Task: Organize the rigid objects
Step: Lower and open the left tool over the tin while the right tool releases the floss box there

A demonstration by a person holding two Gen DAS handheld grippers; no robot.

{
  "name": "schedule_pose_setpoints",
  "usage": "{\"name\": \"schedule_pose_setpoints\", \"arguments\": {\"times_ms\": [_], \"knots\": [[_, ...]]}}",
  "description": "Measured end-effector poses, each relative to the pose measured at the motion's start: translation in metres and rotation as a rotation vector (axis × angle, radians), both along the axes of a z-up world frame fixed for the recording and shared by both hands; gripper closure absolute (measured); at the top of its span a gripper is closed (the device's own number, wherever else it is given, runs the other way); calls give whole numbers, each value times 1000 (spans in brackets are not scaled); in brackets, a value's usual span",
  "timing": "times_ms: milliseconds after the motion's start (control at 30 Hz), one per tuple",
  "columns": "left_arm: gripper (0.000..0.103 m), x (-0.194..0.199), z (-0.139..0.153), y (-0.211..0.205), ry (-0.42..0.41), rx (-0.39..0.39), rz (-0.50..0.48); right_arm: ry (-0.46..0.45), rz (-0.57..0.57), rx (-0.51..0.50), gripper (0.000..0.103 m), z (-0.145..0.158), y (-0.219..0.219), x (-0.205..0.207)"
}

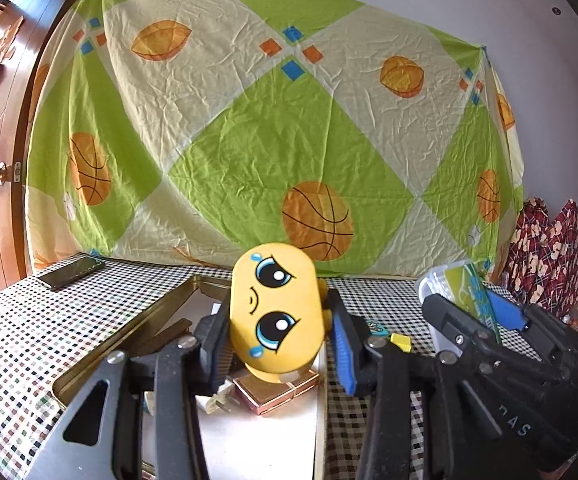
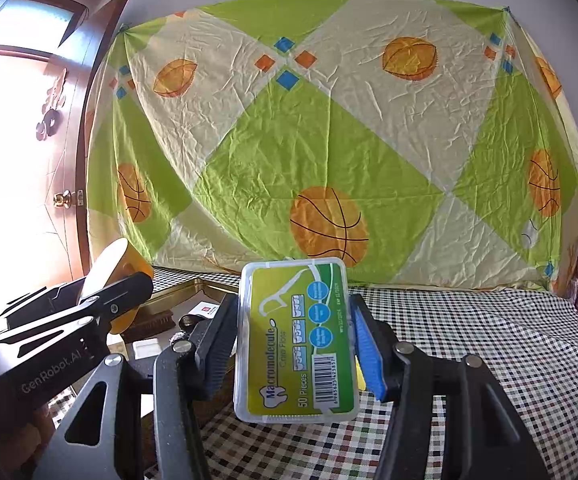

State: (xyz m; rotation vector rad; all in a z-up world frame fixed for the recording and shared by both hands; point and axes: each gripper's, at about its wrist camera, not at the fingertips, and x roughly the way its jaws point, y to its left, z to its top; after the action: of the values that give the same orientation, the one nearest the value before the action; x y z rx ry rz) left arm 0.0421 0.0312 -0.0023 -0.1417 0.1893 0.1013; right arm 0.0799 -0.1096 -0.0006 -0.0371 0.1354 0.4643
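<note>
Yellow toy (image 1: 276,312) between fingers (image 1: 344,344), seemingly clamped

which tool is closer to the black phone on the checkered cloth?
Left. The left tool, clamped on the yellow cartoon-face case, sits nearer the black phone; the right tool, holding the clear plastic floss box, is farther away.

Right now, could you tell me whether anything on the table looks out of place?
Only a small yellow block lies loose on the checked cloth, outside the gold tin. Nothing looks spilled or damaged.

Glossy plastic floss box (image 2: 295,340); metal tray (image 1: 129,332); wrinkled cloth sheet (image 1: 249,120)
</note>
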Motion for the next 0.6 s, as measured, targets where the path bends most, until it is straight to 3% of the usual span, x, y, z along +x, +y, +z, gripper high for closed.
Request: {"name": "schedule_pose_setpoints", "arguments": {"times_ms": [600], "knots": [[61,2,-8,30,33,-19,54,-12,61,-39,46,0,35,-5]]}}
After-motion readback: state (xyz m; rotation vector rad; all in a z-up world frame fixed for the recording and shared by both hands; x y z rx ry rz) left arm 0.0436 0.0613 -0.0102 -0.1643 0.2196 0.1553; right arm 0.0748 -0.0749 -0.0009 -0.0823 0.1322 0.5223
